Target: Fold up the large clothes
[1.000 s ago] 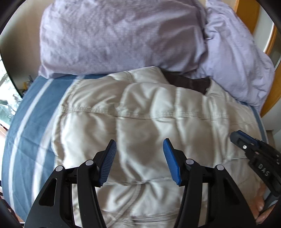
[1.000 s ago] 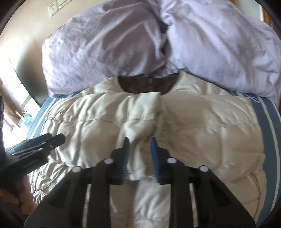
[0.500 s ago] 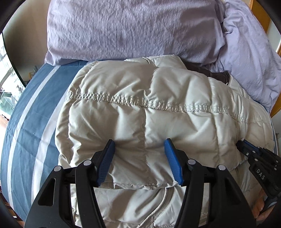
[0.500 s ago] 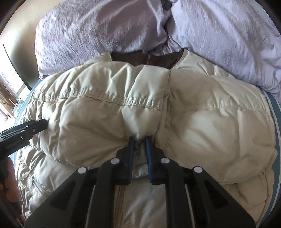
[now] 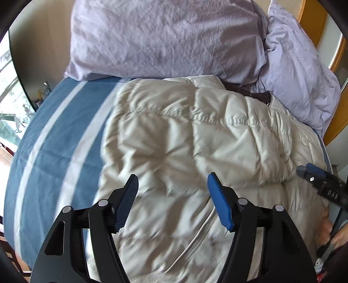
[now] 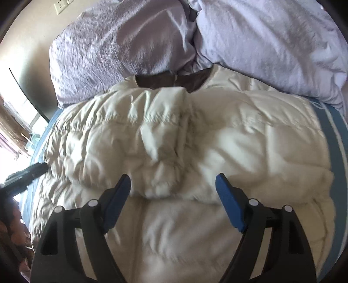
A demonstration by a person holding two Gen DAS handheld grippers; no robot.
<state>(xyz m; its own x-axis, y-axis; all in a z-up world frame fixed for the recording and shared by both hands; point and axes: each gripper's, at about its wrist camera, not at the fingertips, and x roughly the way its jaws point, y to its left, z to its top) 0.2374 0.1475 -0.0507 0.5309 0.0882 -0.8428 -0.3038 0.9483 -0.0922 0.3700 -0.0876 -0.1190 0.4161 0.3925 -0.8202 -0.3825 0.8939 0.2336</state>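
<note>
Jacket (image 6: 174, 135) lies folded, collar (image 6: 169, 81) toward pillows (image 6: 121, 48).

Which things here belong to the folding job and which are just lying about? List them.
Belong to the job:
- cream puffer jacket, partly folded on the bed
- left gripper, open above it
- right gripper, open above it

Just lying about:
- lilac pillow
- lilac duvet
- blue striped sheet
- wall socket

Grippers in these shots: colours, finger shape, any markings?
Both the left gripper and right gripper are matte black plastic linkages with silver pivot pins. Fingers carry blue ribbed pads tapering to a point. White lettering, roughly "DAS", marks the right gripper's side in the left wrist view. No cables visible.
</note>
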